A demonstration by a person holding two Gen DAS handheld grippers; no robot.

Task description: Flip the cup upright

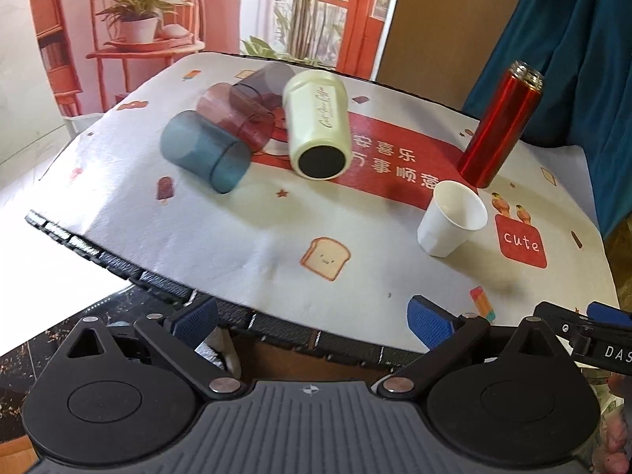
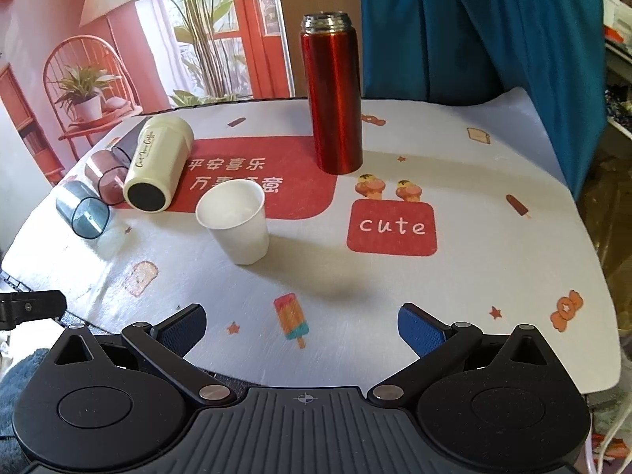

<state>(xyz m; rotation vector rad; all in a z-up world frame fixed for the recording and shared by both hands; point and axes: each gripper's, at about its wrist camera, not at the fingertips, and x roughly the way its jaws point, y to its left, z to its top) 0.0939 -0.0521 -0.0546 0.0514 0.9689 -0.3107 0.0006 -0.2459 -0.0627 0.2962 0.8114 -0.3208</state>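
Fig.: two hand-held grippers are hovering at the near table edge, both empty. Left gripper, bottom centre of left wrist view, is keeping its jaws wide apart w/ nothing between the blue pads; right gripper, bottom centre of right wrist view, is doing likewise, jaws apart and empty.

White paper cup and red thermos are already standing upright, mouths up, at centre and upper centre of right wrist view, so they are likely needing no work.

Cups still lying on their sides are clustering at left of that view: cream coffee tumbler w/ black base facing the camera, teal plastic cup nearest the edge, pink plastic cup between them, and a dark cup behind, partly hidden. They are touching or nearly touching one another.

Judgement: task is barely begun; wide jaws are suiting an approach to a cup body. Tumbler may roll when nudged.

Tablecloth is covering the table.
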